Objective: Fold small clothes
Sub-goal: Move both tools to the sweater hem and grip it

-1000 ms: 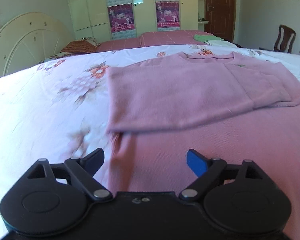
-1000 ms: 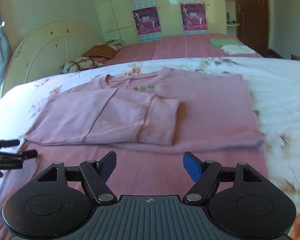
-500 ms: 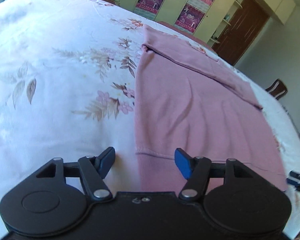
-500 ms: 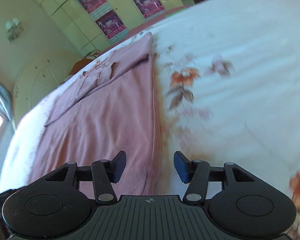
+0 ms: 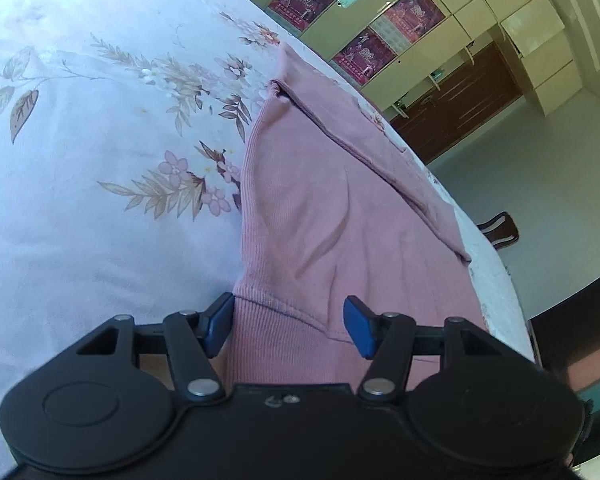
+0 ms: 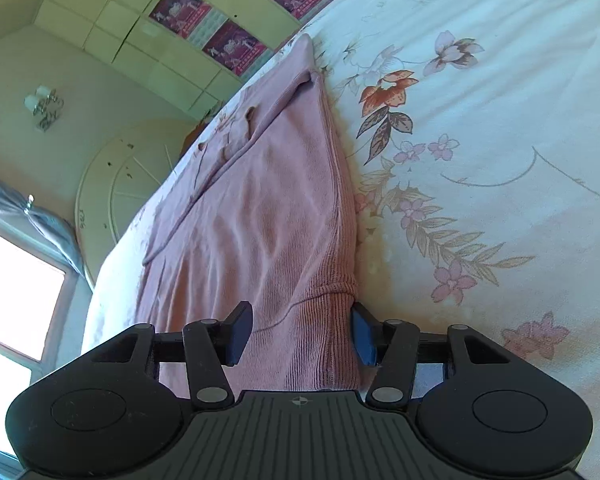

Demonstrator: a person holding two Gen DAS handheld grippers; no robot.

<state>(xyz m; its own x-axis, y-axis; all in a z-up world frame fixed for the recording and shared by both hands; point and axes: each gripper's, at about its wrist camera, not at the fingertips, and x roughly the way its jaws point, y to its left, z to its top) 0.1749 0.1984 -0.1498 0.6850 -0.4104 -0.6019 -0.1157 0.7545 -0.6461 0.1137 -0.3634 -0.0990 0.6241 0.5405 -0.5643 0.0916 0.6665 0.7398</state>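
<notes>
Sweater: pink sweater (image 5: 340, 216) lies flat on the floral bedspread (image 5: 100, 160), sleeves folded in, ribbed hem nearest.
Left claw: left claw (image 5: 288, 324) wide open, straddling the hem's left corner, gripping nothing yet.
Right claw: right claw (image 6: 300, 330) equally open around the right corner.
Step advice: pinch both layers at each corner, close together, lift evenly toward the collar.
Containers: none visible.
</notes>
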